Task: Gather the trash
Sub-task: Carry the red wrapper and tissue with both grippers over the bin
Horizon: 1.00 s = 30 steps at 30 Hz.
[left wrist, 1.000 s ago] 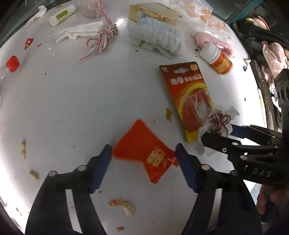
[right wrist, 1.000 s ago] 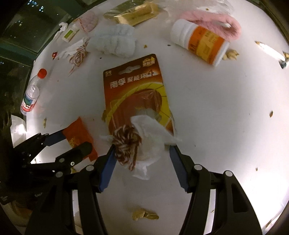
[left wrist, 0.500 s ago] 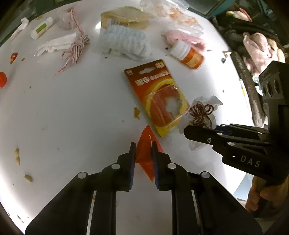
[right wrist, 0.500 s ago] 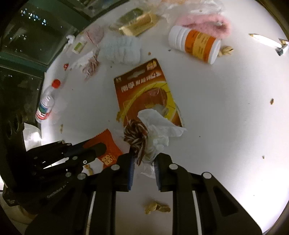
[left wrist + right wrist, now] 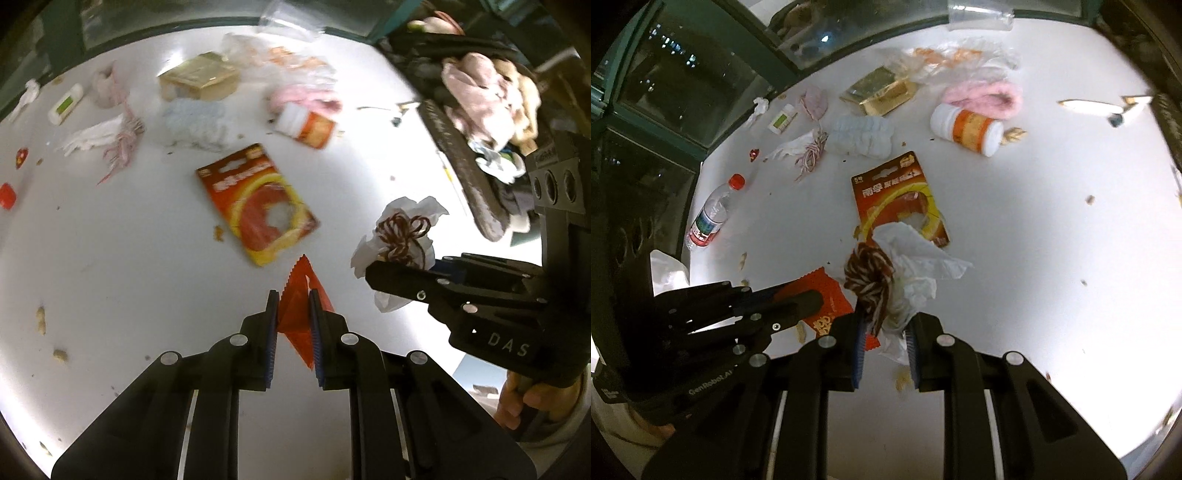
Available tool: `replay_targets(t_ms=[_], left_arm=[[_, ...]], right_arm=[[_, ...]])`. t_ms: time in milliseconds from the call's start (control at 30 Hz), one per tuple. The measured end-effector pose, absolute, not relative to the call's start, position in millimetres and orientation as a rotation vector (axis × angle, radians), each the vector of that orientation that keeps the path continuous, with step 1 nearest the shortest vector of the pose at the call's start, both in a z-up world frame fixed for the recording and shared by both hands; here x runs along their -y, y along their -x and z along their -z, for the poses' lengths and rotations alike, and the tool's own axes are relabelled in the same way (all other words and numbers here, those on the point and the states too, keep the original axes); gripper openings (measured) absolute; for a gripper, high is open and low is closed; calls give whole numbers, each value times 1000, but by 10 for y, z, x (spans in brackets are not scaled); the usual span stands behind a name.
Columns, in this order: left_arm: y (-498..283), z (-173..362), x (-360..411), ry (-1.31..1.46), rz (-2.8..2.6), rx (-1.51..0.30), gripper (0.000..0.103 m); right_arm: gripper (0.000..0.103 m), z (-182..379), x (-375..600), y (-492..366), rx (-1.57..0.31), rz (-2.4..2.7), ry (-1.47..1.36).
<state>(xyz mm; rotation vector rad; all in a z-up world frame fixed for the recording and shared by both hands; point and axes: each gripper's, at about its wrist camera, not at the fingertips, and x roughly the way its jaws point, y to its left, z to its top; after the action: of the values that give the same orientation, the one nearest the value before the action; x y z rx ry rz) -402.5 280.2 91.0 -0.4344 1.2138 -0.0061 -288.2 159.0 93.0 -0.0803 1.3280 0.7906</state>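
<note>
We clamp left gripper [image 5: 292,295] on red wrapper [image 5: 295,299]; right gripper [image 5: 884,321] on tissue wad [image 5: 912,266]. Battery card [image 5: 897,199] ahead of both.

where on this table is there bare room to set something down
Widest bare patch: the table's right side, right of the battery card and below the pill bottle, crumbs only. Another lies between the card and the water bottle. The far edge is crowded with cloths, box and bags.
</note>
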Motion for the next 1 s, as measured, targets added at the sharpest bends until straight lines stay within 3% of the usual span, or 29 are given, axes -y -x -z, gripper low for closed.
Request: replay_targets(t_ms=[600,1000], left_arm=[[3970,-1371,-1465,213,284,-1169,14],[3599,-1633,9,92,498,-1133,14]], right_arm=[[20,-1365,-213,3372,-1199,-561,-108],[20,-1597,1218,3529,-1124,-368,-223]])
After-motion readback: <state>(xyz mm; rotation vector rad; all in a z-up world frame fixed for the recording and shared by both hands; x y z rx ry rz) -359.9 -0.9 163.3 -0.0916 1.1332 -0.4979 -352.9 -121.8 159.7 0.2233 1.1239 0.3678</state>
